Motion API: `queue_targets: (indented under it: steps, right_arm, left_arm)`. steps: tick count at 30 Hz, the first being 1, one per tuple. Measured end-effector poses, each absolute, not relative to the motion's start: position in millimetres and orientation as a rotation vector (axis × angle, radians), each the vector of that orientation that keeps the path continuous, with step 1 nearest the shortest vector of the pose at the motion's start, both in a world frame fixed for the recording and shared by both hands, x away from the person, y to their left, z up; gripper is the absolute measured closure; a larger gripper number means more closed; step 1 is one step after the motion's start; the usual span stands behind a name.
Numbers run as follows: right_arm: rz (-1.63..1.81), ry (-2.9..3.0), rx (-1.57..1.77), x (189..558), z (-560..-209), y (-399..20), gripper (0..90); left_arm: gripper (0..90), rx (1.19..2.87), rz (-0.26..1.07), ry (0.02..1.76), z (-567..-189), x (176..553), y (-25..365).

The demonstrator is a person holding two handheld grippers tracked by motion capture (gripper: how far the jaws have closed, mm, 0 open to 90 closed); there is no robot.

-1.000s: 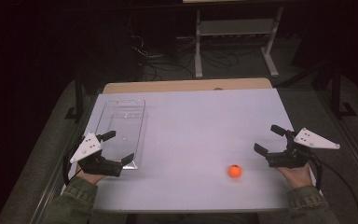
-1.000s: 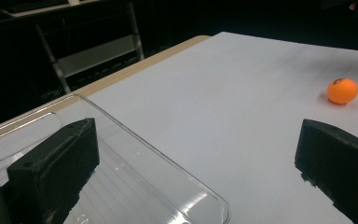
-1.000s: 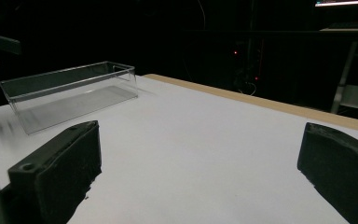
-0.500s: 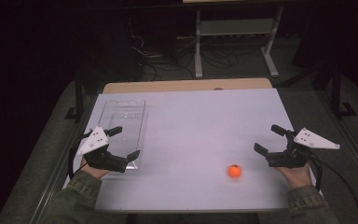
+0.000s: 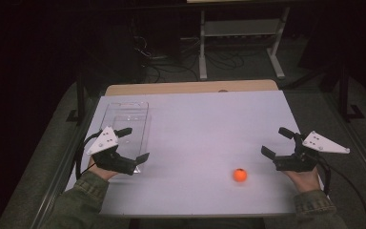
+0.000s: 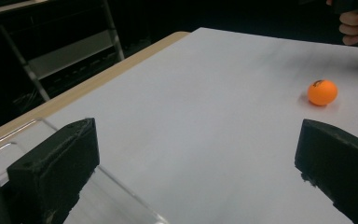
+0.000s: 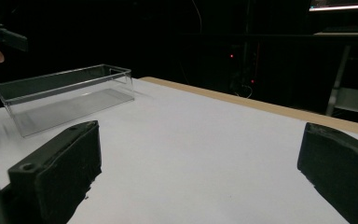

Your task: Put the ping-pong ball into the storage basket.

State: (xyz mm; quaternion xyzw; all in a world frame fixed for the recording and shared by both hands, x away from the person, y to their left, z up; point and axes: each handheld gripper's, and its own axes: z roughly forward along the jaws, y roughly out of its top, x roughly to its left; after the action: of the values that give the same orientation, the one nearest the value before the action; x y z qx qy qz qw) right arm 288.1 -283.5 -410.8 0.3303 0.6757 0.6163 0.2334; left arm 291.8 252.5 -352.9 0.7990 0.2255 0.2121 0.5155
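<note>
An orange ball (image 5: 239, 175) lies on the white table (image 5: 209, 119) at the front right, and in the left gripper view the ball (image 6: 322, 92) sits beyond the right jaw. A clear plastic box (image 5: 126, 125) stands empty at the left. My left gripper (image 5: 133, 143) is open over the box's near end, with nothing between its jaws (image 6: 196, 130). My right gripper (image 5: 274, 141) is open to the right of the ball, a little above the table. It faces the box (image 7: 65, 95) across the table, and its jaws (image 7: 200, 130) are empty.
A strip of tan wood (image 5: 190, 88) runs along the table's far edge. Beyond it stand a metal shelf frame (image 5: 238, 33) and cables on a dark floor. The person's other hand (image 6: 354, 23) shows at the top right of the left gripper view.
My left gripper has moved right and slightly forward, from the table's left edge to the near end of the clear box. The right gripper and the ball have stayed put.
</note>
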Motion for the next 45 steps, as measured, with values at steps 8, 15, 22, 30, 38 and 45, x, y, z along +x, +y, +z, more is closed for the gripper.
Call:
queue_targets:
  steps: [8,15,22,30,38,45]
  right_arm:
    - [1.692,1.868,0.898,288.4,-411.5,-282.5,0.0]
    - [1.693,1.869,0.895,288.2,-411.4,-282.4,0.0]
    - [1.695,1.871,0.892,288.0,-411.4,-282.3,0.0]
    - [1.697,1.877,0.887,287.9,-411.3,-281.8,0.0]
    - [1.698,1.881,0.889,288.1,-411.6,-281.3,0.0]
    - [1.700,1.883,0.886,288.1,-411.6,-280.8,0.0]
  left_arm:
    - [0.0,1.950,0.478,0.498,-352.8,295.1,236.4]
    - [0.0,1.964,0.463,0.476,-353.2,298.5,226.7]
    - [0.0,1.984,0.452,0.449,-351.8,301.1,216.9]
    - [0.0,2.003,0.436,0.434,-352.1,303.4,209.3]
    - [0.0,2.013,0.421,0.419,-352.9,304.1,202.5]
    - [0.0,2.032,0.403,0.396,-354.4,306.9,191.9]
